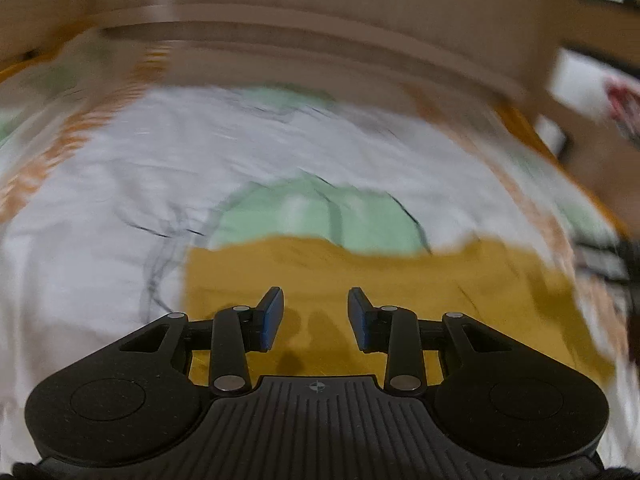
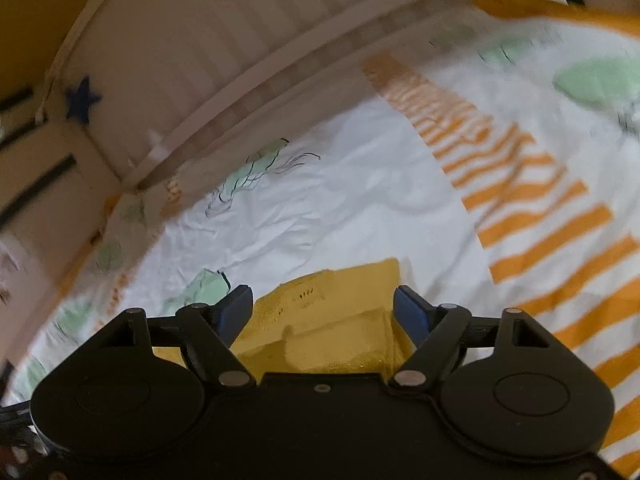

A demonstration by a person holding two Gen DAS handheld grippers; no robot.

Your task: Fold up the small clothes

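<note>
White bedding printed with pale green shapes, thin black line drawings and orange stripes covers the bed (image 1: 120,168), and everything lies on it.

From the left wrist, the left gripper (image 1: 316,320) hangs released, its two blue-padded fingers (image 1: 270,320) parted with nothing between them. Directly beneath and ahead of it lies a mustard-yellow cloth (image 1: 360,276), spread flat, its far edge running across the view. Just past that edge a green patch (image 1: 320,216) of the print shows on the sheet. Farther off, a pale wooden rail (image 1: 320,40) curves across the back of the bed. This view is blurred, so finer detail is lost.

From the right wrist, the right gripper (image 2: 324,312) is also released, jaws standing wide. The yellow cloth (image 2: 332,320) lies below and between the fingers (image 2: 236,312), which do not press on it; here it shows a folded layer with a corner pointing away from the camera. Beyond it the white sheet is wrinkled, with bold orange stripes (image 2: 540,216) to the right and green shapes to the left. At the back stands a slatted, light-coloured rail (image 2: 240,64), with a dark blue star (image 2: 82,100) on a panel to its left.
</note>
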